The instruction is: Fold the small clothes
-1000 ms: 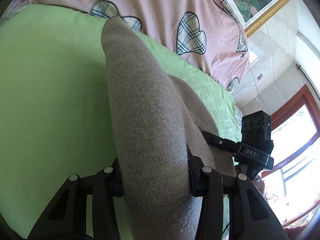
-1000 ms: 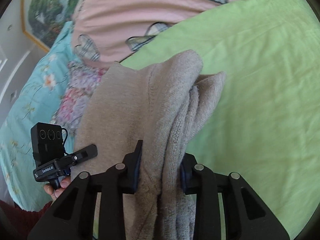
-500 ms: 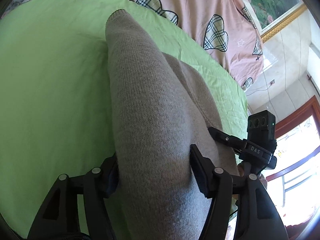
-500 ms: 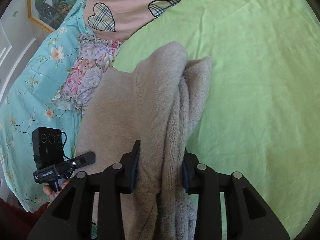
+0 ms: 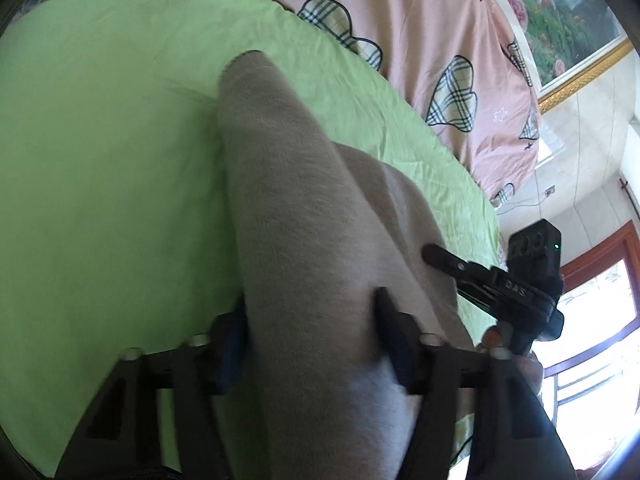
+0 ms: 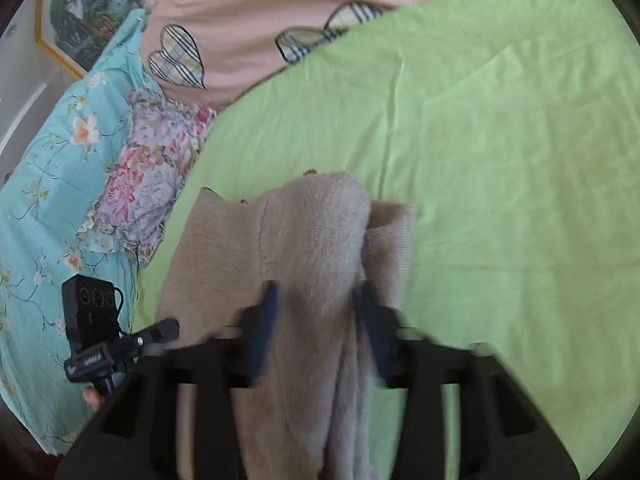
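Sweater (image 5: 304,240) on sheet (image 5: 100,180), quilt (image 5: 420,40) behind, pillow (image 6: 148,184) left of sheet

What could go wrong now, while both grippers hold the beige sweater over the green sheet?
1. The left gripper pinches a thick roll of the sweater; the knit may slip out.
2. The right gripper holds several bunched layers, so the fold may land uneven.
3. The hanging end may drag on the green sheet and crumple.
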The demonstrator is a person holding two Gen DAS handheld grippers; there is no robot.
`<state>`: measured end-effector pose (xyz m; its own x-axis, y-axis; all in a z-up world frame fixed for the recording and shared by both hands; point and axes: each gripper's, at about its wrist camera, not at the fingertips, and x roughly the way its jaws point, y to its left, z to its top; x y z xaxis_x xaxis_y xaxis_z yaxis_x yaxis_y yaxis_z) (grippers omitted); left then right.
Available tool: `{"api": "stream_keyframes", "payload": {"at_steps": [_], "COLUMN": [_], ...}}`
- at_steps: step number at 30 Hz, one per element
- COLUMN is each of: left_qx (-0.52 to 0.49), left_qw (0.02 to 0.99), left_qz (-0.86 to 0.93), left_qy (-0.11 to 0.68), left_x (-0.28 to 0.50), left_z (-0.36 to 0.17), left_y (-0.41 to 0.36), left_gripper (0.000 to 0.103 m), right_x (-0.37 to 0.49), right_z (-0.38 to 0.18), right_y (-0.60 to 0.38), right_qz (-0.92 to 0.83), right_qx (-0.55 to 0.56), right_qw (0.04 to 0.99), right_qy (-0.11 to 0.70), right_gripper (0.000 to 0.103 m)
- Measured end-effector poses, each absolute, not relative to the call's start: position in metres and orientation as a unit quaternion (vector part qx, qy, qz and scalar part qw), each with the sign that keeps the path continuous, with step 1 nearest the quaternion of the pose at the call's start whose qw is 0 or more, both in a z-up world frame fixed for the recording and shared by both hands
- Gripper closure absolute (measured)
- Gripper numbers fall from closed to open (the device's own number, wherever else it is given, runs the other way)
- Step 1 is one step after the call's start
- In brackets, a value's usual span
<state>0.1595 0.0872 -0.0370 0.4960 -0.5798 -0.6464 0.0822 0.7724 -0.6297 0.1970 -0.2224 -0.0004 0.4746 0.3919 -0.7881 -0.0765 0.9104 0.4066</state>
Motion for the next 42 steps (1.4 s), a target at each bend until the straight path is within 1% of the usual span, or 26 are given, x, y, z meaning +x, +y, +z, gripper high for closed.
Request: {"api": "stream_keyframes", "payload": {"at_steps": [2,3,5,6,9,11,12,13,14,15,16,17,20,23,25,26,27,28,29,30,31,33,35,36,38,42], "left_qx": [-0.261,-0.259,-0.260,-0.261,-0.274,-0.280,-0.279,-0.278,-0.278,-0.274,-0.261,-0.249,-0.230,-0.214,-0.197,-0.190,-0.184,-0.174,-0.165,-0.157,-0.145,-0.128,-0.120,-0.116,-0.104,-0.087], "left_qw": [0.828,0.829,0.826,0.825,0.821,0.824,0.827,0.829,0.831,0.833,0.839,0.844,0.847,0.858,0.866,0.870,0.871,0.873,0.876,0.879,0.882,0.884,0.880,0.878,0.878,0.878], "left_qz": [-0.202,-0.204,-0.200,-0.192,-0.180,-0.162,-0.145,-0.134,-0.129,-0.124,-0.110,-0.101,-0.093,-0.104,-0.114,-0.121,-0.126,-0.132,-0.132,-0.130,-0.130,-0.129,-0.128,-0.127,-0.127,-0.109], "left_qy": [0.453,0.452,0.458,0.463,0.467,0.465,0.466,0.465,0.465,0.465,0.464,0.465,0.470,0.454,0.446,0.439,0.438,0.437,0.434,0.431,0.429,0.431,0.441,0.447,0.450,0.457], "left_x": [0.153,0.152,0.155,0.162,0.190,0.212,0.226,0.236,0.246,0.257,0.263,0.266,0.260,0.228,0.198,0.174,0.157,0.134,0.112,0.093,0.069,0.034,0.004,-0.009,-0.026,-0.033], "left_z": [-0.032,-0.030,-0.031,-0.033,-0.036,-0.037,-0.037,-0.038,-0.038,-0.038,-0.037,-0.036,-0.031,-0.017,-0.006,0.000,0.004,0.008,0.010,0.012,0.013,0.010,0.002,-0.003,-0.013,-0.027], "left_y": [0.087,0.087,0.091,0.093,0.100,0.104,0.107,0.109,0.111,0.112,0.112,0.111,0.110,0.110,0.108,0.108,0.107,0.105,0.103,0.101,0.097,0.092,0.085,0.078,0.065,0.043], "left_gripper": [0.052,0.052,0.039,0.032,0.031,0.033,0.039,0.060,0.071,0.085,0.089,0.090,0.091,0.089,0.080,0.079,0.074,0.064,0.058,0.049,0.046,0.045,0.044,0.044,0.044,0.044], "right_x": [0.186,0.174,0.156,0.153,0.158,0.164,0.168,0.170,0.173,0.173,0.175,0.176,0.177,0.166,0.155,0.147,0.140,0.131,0.119,0.110,0.101,0.076,0.054,0.043,0.027,0.006], "right_z": [0.011,0.021,0.031,0.029,0.008,-0.001,-0.004,-0.004,-0.005,-0.004,-0.004,-0.005,-0.008,0.003,0.011,0.015,0.019,0.021,0.025,0.026,0.028,0.030,0.030,0.028,0.023,0.014], "right_y": [-0.224,-0.226,-0.234,-0.238,-0.248,-0.253,-0.252,-0.252,-0.250,-0.249,-0.247,-0.247,-0.248,-0.251,-0.252,-0.252,-0.252,-0.254,-0.255,-0.255,-0.256,-0.256,-0.255,-0.254,-0.250,-0.242], "right_qz": [0.160,0.175,0.175,0.171,0.148,0.144,0.142,0.140,0.138,0.137,0.133,0.130,0.132,0.132,0.127,0.127,0.128,0.129,0.130,0.129,0.128,0.130,0.128,0.130,0.133,0.129], "right_qx": [0.177,0.185,0.186,0.187,0.184,0.198,0.199,0.195,0.189,0.183,0.170,0.160,0.159,0.168,0.164,0.164,0.165,0.166,0.166,0.166,0.166,0.167,0.167,0.167,0.164,0.154], "right_qw": [0.855,0.863,0.874,0.874,0.866,0.860,0.860,0.860,0.862,0.863,0.864,0.865,0.862,0.865,0.870,0.871,0.872,0.873,0.874,0.875,0.876,0.879,0.883,0.883,0.881,0.878], "right_qy": [0.461,0.436,0.413,0.414,0.440,0.447,0.448,0.450,0.450,0.451,0.454,0.457,0.462,0.454,0.447,0.444,0.442,0.440,0.438,0.436,0.435,0.426,0.420,0.419,0.423,0.434], "right_gripper": [0.091,0.092,0.092,0.092,0.093,0.093,0.093,0.093,0.093,0.093,0.093,0.093,0.092,0.089,0.089,0.089,0.089,0.089,0.088,0.088,0.084,0.076,0.058,0.056,0.056,0.056]}}
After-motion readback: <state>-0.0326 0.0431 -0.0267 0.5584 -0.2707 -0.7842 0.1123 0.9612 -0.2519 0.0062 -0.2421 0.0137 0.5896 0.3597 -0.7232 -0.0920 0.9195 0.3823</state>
